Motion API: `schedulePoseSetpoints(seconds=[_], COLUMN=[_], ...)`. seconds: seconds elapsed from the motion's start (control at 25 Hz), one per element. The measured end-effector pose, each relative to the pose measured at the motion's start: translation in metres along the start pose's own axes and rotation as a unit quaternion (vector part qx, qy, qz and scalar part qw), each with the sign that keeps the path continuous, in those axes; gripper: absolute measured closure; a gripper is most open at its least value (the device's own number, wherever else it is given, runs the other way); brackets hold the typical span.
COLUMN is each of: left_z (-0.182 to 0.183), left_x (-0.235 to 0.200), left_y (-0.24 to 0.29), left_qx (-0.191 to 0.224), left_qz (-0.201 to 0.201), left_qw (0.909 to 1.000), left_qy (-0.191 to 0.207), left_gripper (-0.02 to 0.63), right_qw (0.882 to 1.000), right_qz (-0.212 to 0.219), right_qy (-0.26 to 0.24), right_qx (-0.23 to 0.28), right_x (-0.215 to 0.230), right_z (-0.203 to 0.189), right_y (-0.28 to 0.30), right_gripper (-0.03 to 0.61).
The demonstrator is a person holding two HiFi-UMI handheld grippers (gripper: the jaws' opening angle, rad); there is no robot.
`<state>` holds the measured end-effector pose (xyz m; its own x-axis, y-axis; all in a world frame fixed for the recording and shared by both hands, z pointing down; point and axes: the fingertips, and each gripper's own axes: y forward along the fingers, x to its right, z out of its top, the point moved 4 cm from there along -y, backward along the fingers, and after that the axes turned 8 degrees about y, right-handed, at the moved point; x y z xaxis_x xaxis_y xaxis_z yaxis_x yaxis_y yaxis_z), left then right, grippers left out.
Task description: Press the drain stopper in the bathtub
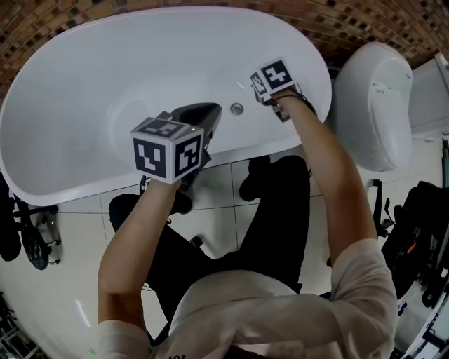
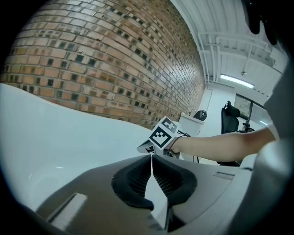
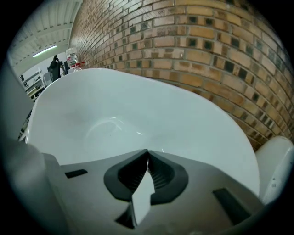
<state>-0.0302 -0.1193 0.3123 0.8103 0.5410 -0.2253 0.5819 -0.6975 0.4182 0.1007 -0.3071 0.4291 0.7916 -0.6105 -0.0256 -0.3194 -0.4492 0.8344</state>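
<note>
The white oval bathtub (image 1: pixel 77 105) fills the top of the head view. Its small round metal drain stopper (image 1: pixel 237 109) lies on the tub floor by the near wall. My left gripper (image 1: pixel 212 112) hovers just left of the stopper, jaws shut with nothing in them (image 2: pixel 150 156). My right gripper (image 1: pixel 262 91) is a little right of and beyond the stopper, its marker cube (image 1: pixel 272 75) covering its jaws from above. In its own view the right gripper (image 3: pixel 147 151) is shut and empty, pointing along the tub's basin (image 3: pixel 115 110). Neither gripper view shows the stopper.
A white toilet (image 1: pixel 372 105) stands right of the tub. A brick wall (image 1: pixel 42 21) curves behind it. White floor tiles (image 1: pixel 224 203) lie under the person's black shoes. Dark gear sits at the left (image 1: pixel 28 238) and right (image 1: pixel 421 231) edges.
</note>
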Motion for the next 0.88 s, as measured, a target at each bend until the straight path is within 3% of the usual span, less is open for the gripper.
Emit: schedulePoseSetpoints(seconds=[0.2, 0.4, 0.88], left_z=[0.008, 0.007, 0.017], left_x=[0.021, 0.037, 0.058], left_y=[-0.030, -0.059, -0.084], left_qx=[0.032, 0.043, 0.070], left_qz=[0.010, 0.016, 0.022], left_qw=[0.9994, 0.9989, 0.9970], left_qy=[0.007, 0.006, 0.024], left_gripper=[0.597, 0.597, 0.597], right_qw=[0.999, 0.998, 0.995], right_qz=[-0.010, -0.018, -0.031], right_qy=[-0.009, -0.021, -0.037], right_qx=[0.050, 0.065, 0.089], right_x=[-0.011, -0.021, -0.029], right_z=[0.012, 0.008, 0.005], right_y=[-0.058, -0.102, -0.145], right_gripper=[0.563, 0.563, 0.563])
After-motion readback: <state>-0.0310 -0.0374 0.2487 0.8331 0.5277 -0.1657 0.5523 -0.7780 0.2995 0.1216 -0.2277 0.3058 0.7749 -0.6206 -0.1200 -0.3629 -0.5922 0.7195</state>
